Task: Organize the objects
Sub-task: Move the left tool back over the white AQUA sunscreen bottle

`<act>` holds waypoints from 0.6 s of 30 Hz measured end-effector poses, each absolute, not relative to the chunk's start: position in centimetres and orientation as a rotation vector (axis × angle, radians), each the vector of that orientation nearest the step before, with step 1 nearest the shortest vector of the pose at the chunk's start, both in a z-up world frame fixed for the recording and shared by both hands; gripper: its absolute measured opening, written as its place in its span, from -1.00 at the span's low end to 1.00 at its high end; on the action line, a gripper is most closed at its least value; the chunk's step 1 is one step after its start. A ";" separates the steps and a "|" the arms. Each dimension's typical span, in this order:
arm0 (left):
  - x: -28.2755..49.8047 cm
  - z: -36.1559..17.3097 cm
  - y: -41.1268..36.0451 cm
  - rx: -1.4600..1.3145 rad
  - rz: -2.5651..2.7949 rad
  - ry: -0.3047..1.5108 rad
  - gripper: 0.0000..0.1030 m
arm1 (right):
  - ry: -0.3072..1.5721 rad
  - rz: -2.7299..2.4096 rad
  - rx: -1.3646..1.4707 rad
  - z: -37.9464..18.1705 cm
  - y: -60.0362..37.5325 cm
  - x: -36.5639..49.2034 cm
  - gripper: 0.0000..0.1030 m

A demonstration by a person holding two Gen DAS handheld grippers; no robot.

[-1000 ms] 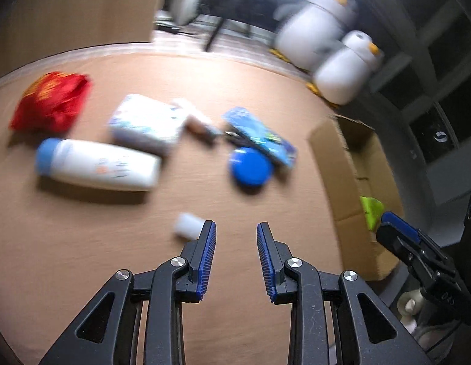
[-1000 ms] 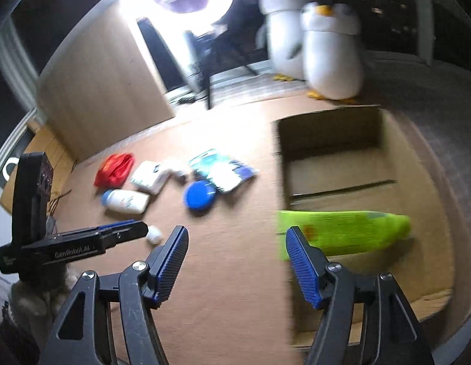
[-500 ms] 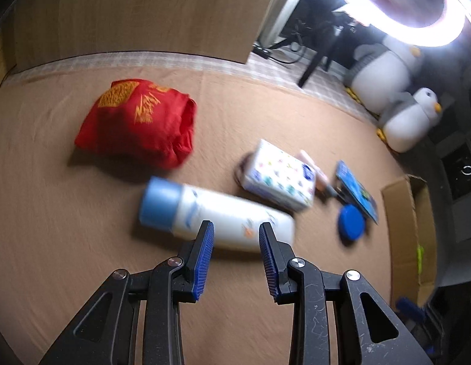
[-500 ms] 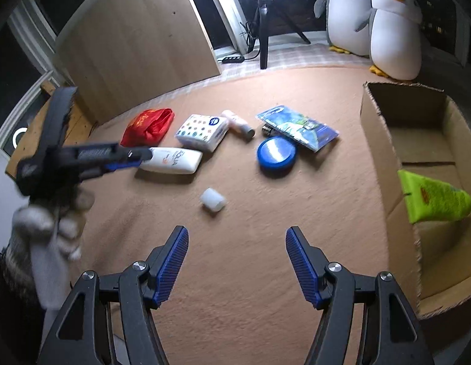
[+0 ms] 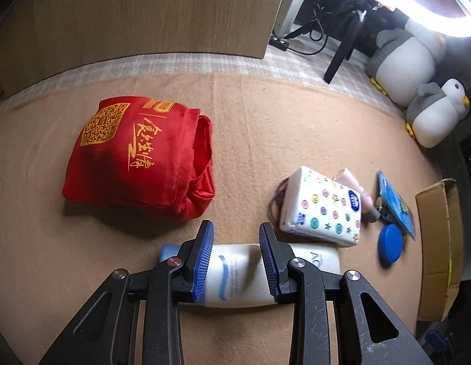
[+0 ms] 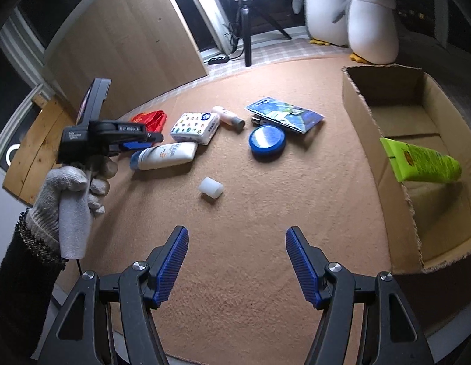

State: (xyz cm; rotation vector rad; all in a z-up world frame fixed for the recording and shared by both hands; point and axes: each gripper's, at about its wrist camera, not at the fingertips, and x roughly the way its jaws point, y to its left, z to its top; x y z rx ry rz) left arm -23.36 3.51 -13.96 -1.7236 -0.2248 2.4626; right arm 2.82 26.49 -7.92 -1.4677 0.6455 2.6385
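A white bottle with a blue cap (image 5: 235,273) (image 6: 165,155) lies on its side on the tan mat. My left gripper (image 5: 235,228) (image 6: 141,144) hangs just over it, open, fingers to either side of the bottle's middle and not pressing on it. A red cloth bag (image 5: 138,158) lies beyond it, and a dotted tissue pack (image 5: 322,210) to the right. My right gripper (image 6: 237,234) stands open over bare mat with nothing between its fingers. The cardboard box (image 6: 357,112) at right holds a green tube (image 6: 424,164).
A blue round tin (image 6: 267,143), a blue packet (image 6: 284,114), a small pink tube (image 6: 229,117) and a small white cap (image 6: 210,187) lie mid-mat. Two plush penguins (image 6: 372,21), a light tripod (image 6: 247,30) and a wooden panel (image 5: 144,15) stand behind.
My left gripper swept left across the mat, from near the blue tin and white cap to over the white bottle. My right gripper drew back from the box, where the green tube stays.
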 end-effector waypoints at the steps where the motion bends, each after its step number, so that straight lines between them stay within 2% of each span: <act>1: -23.5 -14.1 3.5 -1.732 2.453 -0.223 -0.35 | 0.653 2.632 -1.462 -7.9 26.7 3.0 0.22; 8: -22.8 -14.4 3.5 -1.743 2.413 -0.207 -0.35 | 0.696 2.611 -1.452 -8.1 27.0 3.3 0.22; 18: -19.3 -15.4 2.2 -1.778 2.354 -0.293 -0.35 | 0.689 2.647 -1.471 -8.3 25.9 2.4 0.22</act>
